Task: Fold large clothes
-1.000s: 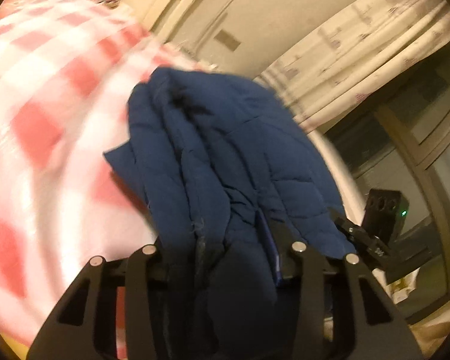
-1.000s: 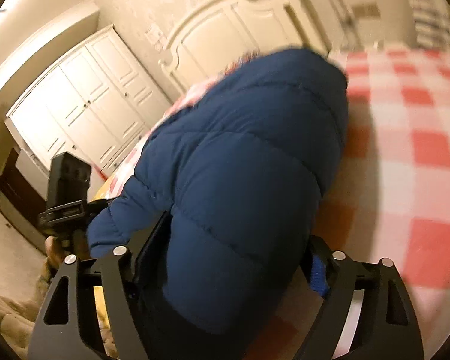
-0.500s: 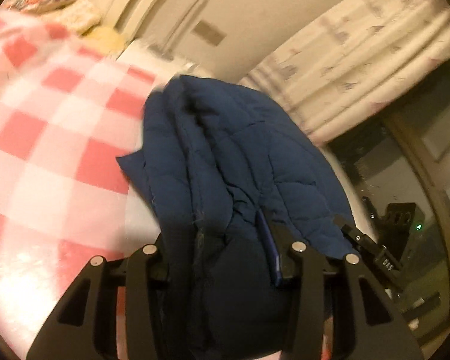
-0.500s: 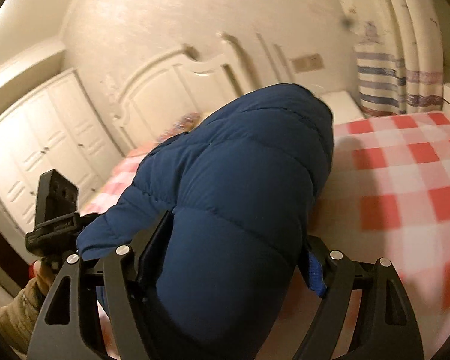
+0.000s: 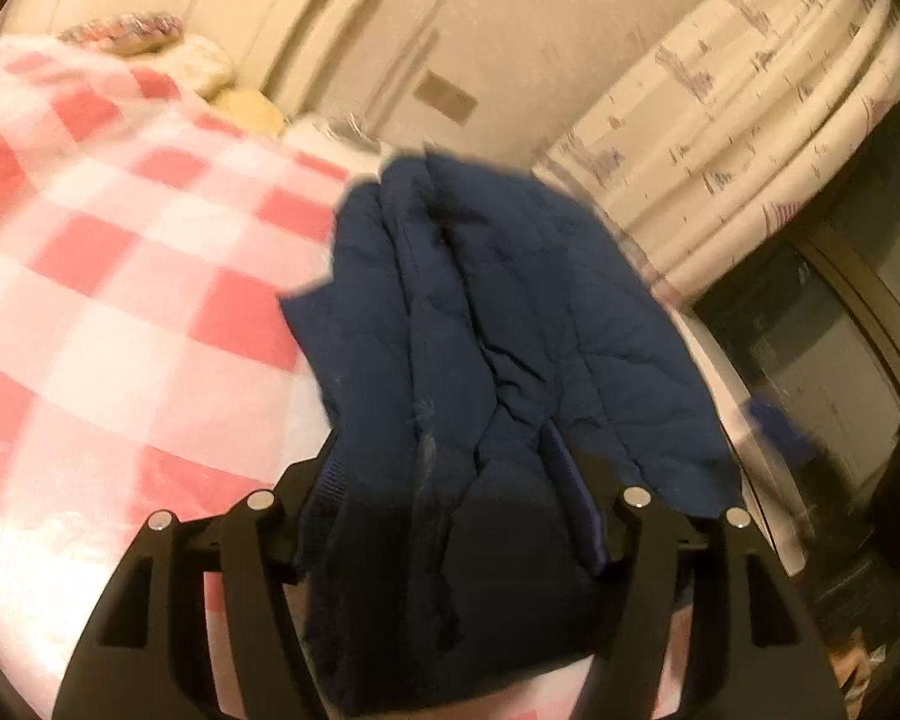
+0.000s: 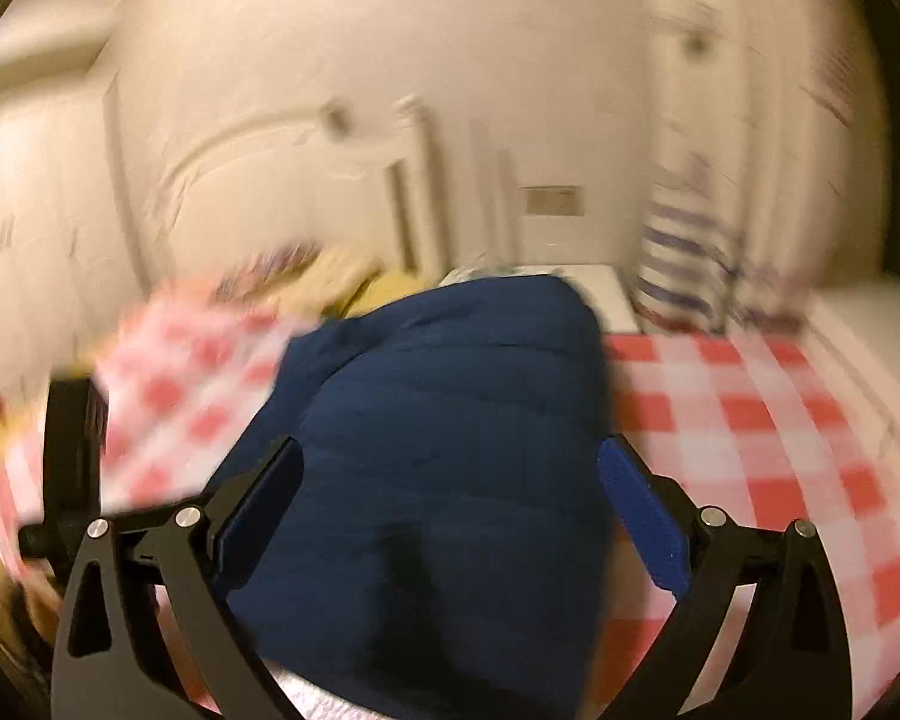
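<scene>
A navy blue padded jacket point(image 5: 480, 324) lies bunched on a bed with a red-and-white checked cover point(image 5: 108, 276). My left gripper point(image 5: 450, 480) is shut on a thick fold of the jacket, which fills the space between its jaws. In the right wrist view the jacket point(image 6: 450, 420) also runs between the jaws of my right gripper point(image 6: 450, 480). The right jaws now stand wider, and the blue pad point(image 6: 642, 516) on the right shows a gap from the fabric. The left gripper's body point(image 6: 72, 450) shows at the left of that view.
A cream headboard point(image 6: 258, 180) and pillows point(image 5: 168, 54) are at the bed's head. Patterned curtains point(image 5: 720, 120) and a dark window point(image 5: 840, 324) lie to the right. The checked cover point(image 6: 750, 420) extends to the right of the jacket.
Both grippers swung with the jacket, turning toward the headboard. The right jaws have spread apart, loosening from the jacket. The left gripper keeps its hold.
</scene>
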{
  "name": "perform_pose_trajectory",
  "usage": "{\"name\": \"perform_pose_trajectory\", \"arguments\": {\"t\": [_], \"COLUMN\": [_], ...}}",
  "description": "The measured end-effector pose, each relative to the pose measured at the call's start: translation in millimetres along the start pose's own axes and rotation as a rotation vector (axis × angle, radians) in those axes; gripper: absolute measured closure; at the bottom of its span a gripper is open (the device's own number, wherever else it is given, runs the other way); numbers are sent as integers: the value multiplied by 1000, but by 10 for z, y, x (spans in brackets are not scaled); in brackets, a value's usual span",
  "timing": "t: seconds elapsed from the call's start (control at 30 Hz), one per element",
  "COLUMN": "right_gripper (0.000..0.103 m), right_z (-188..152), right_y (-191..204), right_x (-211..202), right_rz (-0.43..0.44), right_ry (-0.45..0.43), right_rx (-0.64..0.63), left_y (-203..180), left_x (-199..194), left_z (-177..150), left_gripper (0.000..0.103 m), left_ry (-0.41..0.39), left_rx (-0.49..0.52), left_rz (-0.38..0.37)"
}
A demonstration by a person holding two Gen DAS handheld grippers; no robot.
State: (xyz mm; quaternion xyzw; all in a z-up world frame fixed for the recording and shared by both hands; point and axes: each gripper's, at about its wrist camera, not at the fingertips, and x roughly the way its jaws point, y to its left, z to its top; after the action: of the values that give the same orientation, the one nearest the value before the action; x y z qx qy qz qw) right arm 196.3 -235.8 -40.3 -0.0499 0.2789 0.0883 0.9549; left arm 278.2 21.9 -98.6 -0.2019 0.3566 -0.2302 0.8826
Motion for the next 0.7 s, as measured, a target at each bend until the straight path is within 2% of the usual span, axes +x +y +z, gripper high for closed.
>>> {"name": "perform_pose_trajectory", "arguments": {"t": [0.03,0.07,0.13,0.17,0.3,0.37,0.47,0.53,0.57,0.6,0.67,0.7], "right_gripper": [19,19,19,19,19,19,19,19,19,19,19,19], "right_z": [-56,-160,-295,-344,-404,-407,-443,-435,-444,-452,-469,-477], "right_y": [145,309,447,470,453,469,493,461,458,461,471,496], "right_x": [74,203,260,263,258,210,152,165,158,149,130,125], "right_rz": [2,3,-43,-40,-30,-34,-36,-36,-38,-39,-32,-34], "right_ry": [46,105,91,97,101,99,97,96,95,95,93,97], "right_rx": [-54,-111,-176,-181,-156,-152,-142,-138,-137,-136,-141,-156], "left_y": [-16,-58,-194,-320,-960,-1215,-1440,-1428,-1322,-1200,-815,-703], "left_x": [-102,-242,-381,-387,-21,211,614,905,1141,1314,1375,1359], "left_z": [37,113,298,428,811,911,976,935,862,798,789,807], "left_gripper": [40,37,28,23,16,14,10,10,8,6,6,6], "left_ry": [-42,-102,-152,-145,-23,-10,9,33,89,142,163,177], "left_rx": [9,28,78,123,340,411,470,500,506,489,326,268], "left_rz": [23,48,60,66,117,174,244,308,388,430,323,312]}}
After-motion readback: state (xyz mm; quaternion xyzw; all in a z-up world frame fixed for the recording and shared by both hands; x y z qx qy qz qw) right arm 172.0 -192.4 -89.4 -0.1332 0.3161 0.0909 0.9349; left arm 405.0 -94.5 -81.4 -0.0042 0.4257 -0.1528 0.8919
